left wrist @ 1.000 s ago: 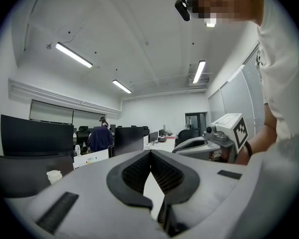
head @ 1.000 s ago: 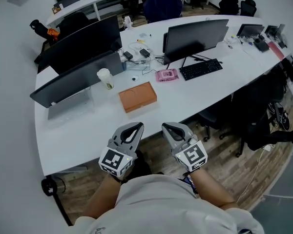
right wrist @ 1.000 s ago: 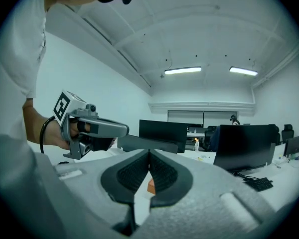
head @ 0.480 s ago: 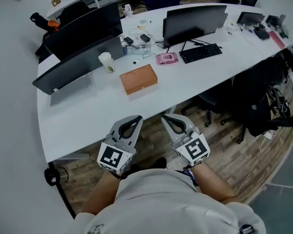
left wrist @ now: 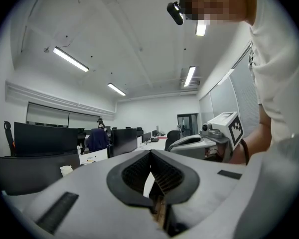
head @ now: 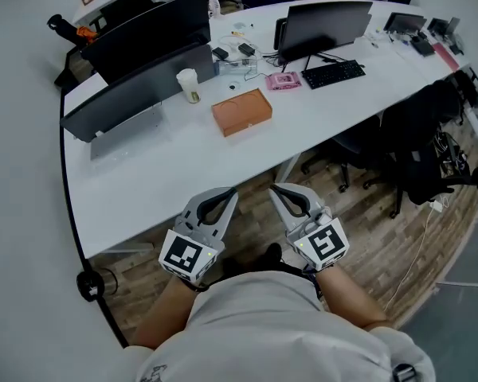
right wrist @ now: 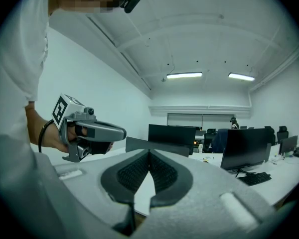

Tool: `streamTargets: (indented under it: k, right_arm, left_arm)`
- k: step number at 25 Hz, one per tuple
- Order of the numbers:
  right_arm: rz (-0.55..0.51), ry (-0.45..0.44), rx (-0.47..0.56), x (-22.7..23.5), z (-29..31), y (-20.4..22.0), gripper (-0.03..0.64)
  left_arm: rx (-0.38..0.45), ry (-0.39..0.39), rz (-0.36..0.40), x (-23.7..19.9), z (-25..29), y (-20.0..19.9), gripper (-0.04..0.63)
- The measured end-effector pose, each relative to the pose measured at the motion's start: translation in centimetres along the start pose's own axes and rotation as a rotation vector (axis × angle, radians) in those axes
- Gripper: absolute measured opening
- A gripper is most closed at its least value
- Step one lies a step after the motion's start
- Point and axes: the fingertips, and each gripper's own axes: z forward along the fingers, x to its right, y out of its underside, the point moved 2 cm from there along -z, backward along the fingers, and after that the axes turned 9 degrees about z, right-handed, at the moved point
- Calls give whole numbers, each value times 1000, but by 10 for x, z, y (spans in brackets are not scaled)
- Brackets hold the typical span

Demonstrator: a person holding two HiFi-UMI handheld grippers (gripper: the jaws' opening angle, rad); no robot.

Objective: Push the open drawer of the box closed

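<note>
**Both grippers shut and empty, short of the desk; box lies well ahead**

At the far left of the head view, two dark monitors (head: 139, 70) stand back-to-camera on the curved white desk (head: 167, 177). A paper cup (head: 190, 85) stands just at their right end, at about ten o'clock from the orange box (head: 241, 111). The box lies flat on the desk, near its middle, apart from everything round it. Whether its drawer is out cannot be told from here.

The left gripper (head: 226, 192) is held at about six o'clock from the box, over the wooden floor (head: 358, 237) and off the desk's near edge, well apart from the box. Its ribbed fingers (left wrist: 137, 171) meet at the tips with nothing between them. The right gripper (head: 278, 188) hangs just beside it, at its three o'clock, pointing the same way. Its fingers (right wrist: 162, 173) are likewise pressed together at the tips on nothing.

At about one o'clock from the box lies a pink packet (head: 283, 80), then a black keyboard (head: 333, 73) in front of a third monitor (head: 325, 29). Dark office chairs (head: 418, 146) crowd the desk's right end
</note>
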Motion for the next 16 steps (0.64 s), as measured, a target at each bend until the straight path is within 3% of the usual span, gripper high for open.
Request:
streamTargets:
  k: [6,16]
  right_arm:
    - [-7,18,10,-57,10,-1,3]
    - [-32,30,14,-99,16,-12,3]
  left_arm:
    - [21,22,3,-8,-49,3,0]
    - [51,25,-2,-14,-89,-7,0]
